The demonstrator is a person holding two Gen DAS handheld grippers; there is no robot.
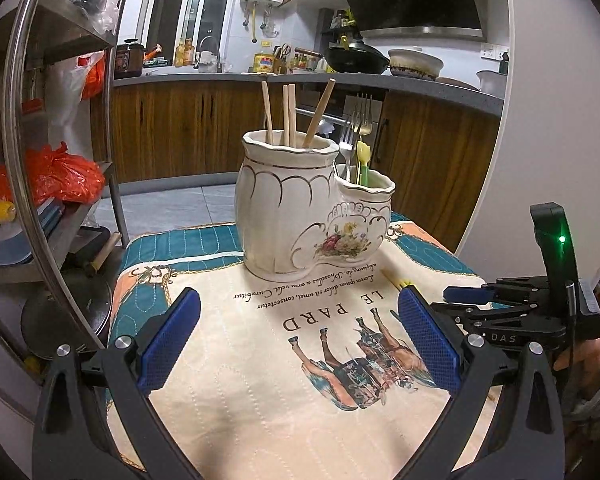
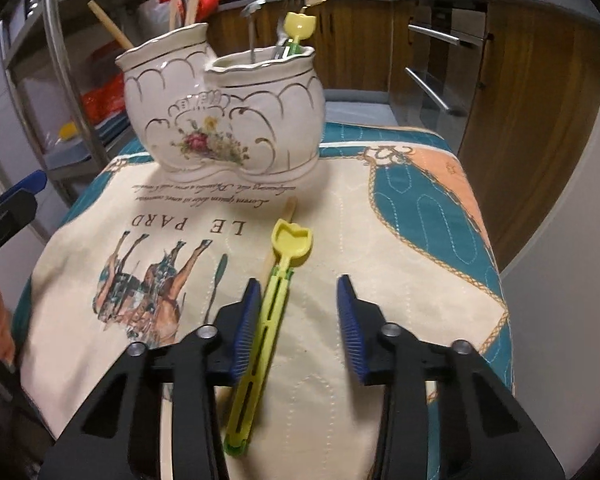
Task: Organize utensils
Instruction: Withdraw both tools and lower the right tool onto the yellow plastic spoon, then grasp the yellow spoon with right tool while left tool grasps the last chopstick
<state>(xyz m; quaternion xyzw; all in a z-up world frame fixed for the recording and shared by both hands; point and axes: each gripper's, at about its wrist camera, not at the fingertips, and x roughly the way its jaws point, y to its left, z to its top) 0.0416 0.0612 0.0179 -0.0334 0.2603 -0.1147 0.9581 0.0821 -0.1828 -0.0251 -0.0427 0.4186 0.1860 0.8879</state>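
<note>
A white ceramic two-pot holder (image 1: 284, 208) (image 2: 224, 120) stands on the printed cloth. Its tall pot holds wooden chopsticks (image 1: 288, 116), and its low pot holds forks (image 1: 358, 128) and a yellow-headed utensil (image 2: 298, 26). A second yellow-green utensil (image 2: 274, 320) lies on the cloth over a wooden chopstick (image 2: 290, 208). My right gripper (image 2: 299, 286) straddles its handle: the left pad touches it and the right pad stands apart. My left gripper (image 1: 298, 296) hangs wide open above the cloth, short of the holder, with nothing between its fingers.
A thin green-handled utensil (image 2: 216, 280) lies left of the yellow one. The cloth-covered table (image 2: 440, 208) drops off at right. A metal shelf rack (image 1: 60, 120) stands at left, wooden cabinets (image 1: 180, 128) behind. A hand (image 1: 588, 352) holds the right gripper (image 1: 468, 294).
</note>
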